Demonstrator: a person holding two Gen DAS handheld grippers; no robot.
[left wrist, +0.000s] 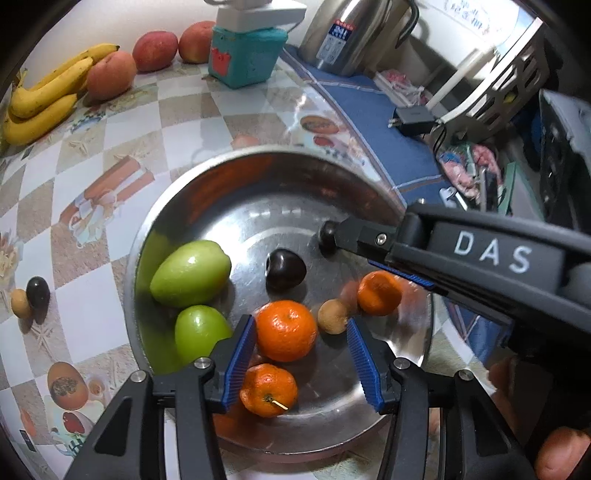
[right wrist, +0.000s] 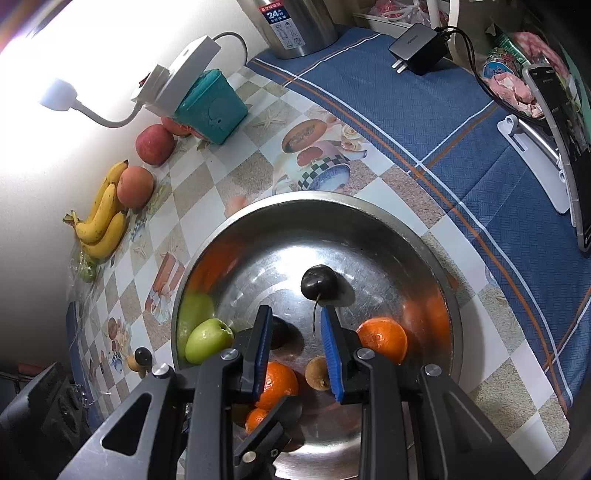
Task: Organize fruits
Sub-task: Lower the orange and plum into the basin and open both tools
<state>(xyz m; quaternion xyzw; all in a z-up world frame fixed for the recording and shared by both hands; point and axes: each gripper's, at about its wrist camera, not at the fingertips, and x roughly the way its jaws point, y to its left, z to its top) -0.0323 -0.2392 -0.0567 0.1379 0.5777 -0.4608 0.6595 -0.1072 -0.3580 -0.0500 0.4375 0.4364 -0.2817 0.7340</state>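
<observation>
Here, we list what stands on the table:

- Steel bowl (left wrist: 236, 157), near centre, on the chequered tablecloth (left wrist: 177, 110).
- In the bowl: two green fruits (left wrist: 190, 273) at its left; three oranges, one near centre (left wrist: 286, 330), one nearest us (left wrist: 269, 389) and one to the right (left wrist: 379, 292); a small brown fruit (left wrist: 332, 316) between two of the oranges; a dark fruit (left wrist: 285, 273) in the middle; a smaller dark fruit with a stem (right wrist: 318, 282) farther right.
- Left gripper (left wrist: 301, 325): jaws spread over the bowl. The centre orange sits between the pads, and we see clear space on its right side.
- Right gripper (right wrist: 295, 310): jaws drawn together, tips just beside the stemmed dark fruit. We see nothing pinched between the pads.
- Outside the bowl, left: one dark fruit (left wrist: 37, 291) touching one brown fruit (left wrist: 20, 302).
- Far left, by the wall: bananas (left wrist: 44, 96) and three red fruits (left wrist: 155, 50) in a row.
- Far: teal box (left wrist: 245, 55), steel flask (left wrist: 351, 33), blue cloth (left wrist: 369, 110).
</observation>
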